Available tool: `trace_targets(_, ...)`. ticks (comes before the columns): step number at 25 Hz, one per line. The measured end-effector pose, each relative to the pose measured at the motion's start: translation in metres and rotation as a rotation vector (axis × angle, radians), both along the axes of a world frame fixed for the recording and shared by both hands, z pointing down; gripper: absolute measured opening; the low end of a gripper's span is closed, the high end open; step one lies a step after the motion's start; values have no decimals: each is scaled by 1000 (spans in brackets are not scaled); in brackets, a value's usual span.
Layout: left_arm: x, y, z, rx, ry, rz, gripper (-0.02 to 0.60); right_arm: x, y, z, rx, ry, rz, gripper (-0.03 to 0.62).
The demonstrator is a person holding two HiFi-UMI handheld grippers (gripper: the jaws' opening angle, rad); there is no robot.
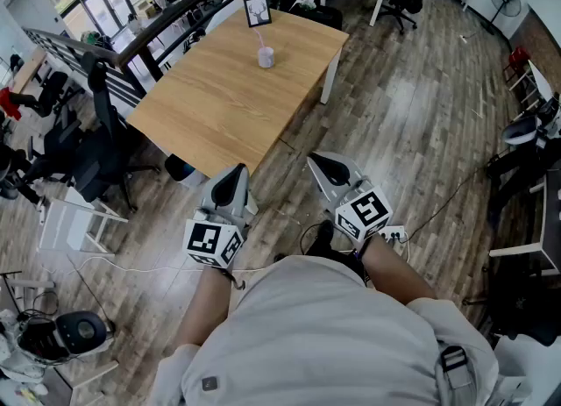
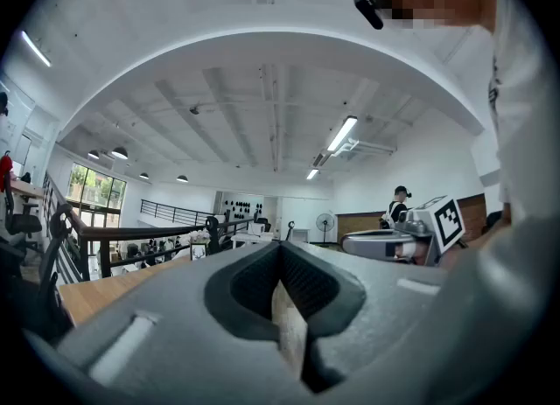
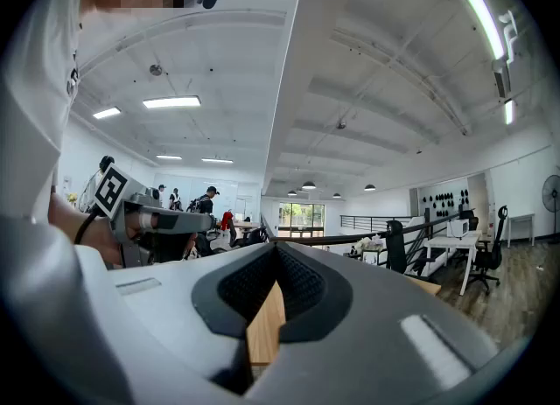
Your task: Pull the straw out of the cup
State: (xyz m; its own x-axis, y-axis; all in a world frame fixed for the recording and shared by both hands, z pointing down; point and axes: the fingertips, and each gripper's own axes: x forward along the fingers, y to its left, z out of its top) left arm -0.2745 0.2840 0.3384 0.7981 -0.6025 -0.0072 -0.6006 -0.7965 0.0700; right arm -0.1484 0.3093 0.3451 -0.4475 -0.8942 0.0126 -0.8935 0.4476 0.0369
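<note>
A small pale cup (image 1: pixel 266 57) with a pink straw (image 1: pixel 260 39) standing in it sits near the far end of the wooden table (image 1: pixel 219 106). Both grippers are held close to the person's body, well short of the table's near corner and far from the cup. My left gripper (image 1: pixel 235 173) is shut with nothing in it, and its jaws meet at the tip in the left gripper view (image 2: pixel 280 247). My right gripper (image 1: pixel 317 161) is likewise shut and empty (image 3: pixel 278 251). Neither gripper view shows the cup.
A framed picture (image 1: pixel 257 10) stands behind the cup at the table's far edge. Black office chairs (image 1: pixel 96 146) crowd the table's left side. A power strip (image 1: pixel 394 236) and cables lie on the wood floor by the person's feet. A railing (image 1: pixel 175 14) runs behind the table.
</note>
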Motion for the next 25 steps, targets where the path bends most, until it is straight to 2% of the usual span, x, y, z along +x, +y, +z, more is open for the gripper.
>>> trace_targets(7,11,-9,2,-3,-6,-17,5,13,-11,0,9,2,-8,9)
trace_targets(13,36,-26,4,-14,-22,-28,5,43,-31,2,2,-27,2,9)
trace_targets(18,75,-53,13,-30,-36,-33,5,79,-56,12,-16,-38,0,9)
trace_targets(25,154,-96,18,-27,-46,-30,5,148,-95,21,-44,-46,-20,9)
